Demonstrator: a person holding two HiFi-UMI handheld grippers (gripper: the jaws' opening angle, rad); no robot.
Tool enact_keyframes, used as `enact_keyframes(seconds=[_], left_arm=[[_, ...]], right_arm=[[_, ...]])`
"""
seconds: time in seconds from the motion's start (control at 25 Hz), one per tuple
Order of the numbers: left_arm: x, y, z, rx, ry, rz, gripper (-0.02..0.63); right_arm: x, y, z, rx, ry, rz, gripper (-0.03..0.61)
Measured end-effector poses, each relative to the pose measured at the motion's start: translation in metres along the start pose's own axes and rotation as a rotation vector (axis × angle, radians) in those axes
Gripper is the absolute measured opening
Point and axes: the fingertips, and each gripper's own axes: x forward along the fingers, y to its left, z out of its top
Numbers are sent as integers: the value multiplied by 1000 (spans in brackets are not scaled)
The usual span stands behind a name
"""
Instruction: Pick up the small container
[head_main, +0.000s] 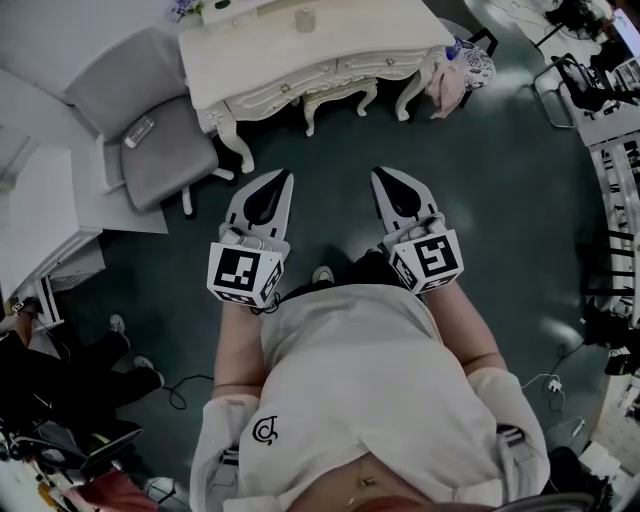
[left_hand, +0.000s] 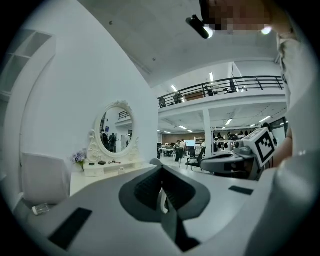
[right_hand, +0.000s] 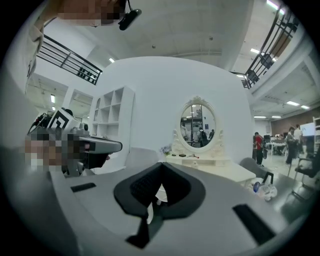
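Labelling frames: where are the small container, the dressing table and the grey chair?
small container (head_main: 305, 20), head view, its side.
dressing table (head_main: 370, 42), head view, bare tabletop.
grey chair (head_main: 175, 155), head view, seat cushion.

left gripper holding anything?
No, the left gripper has its jaws together with nothing between them; the small container sits on the dressing table.

From here I see a white worktop (head_main: 350, 45), an oval mirror (right_hand: 198, 122) standing at its back, flowers (left_hand: 79, 157) just left of the mirror, a small container (head_main: 305, 20) in front of the mirror
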Motion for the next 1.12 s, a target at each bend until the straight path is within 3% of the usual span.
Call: enact_keyframes(seconds=[0.4, 0.88, 1.12], left_arm=[[72, 36, -6, 11, 9, 92, 14], [264, 98, 22, -2, -7, 302, 14], [333, 133, 28, -25, -18, 407, 14]], right_arm=[[72, -67, -12, 25, -7, 72, 8], [215, -241, 2, -1, -4, 245, 8], [281, -299, 4, -25, 15, 336, 8]])
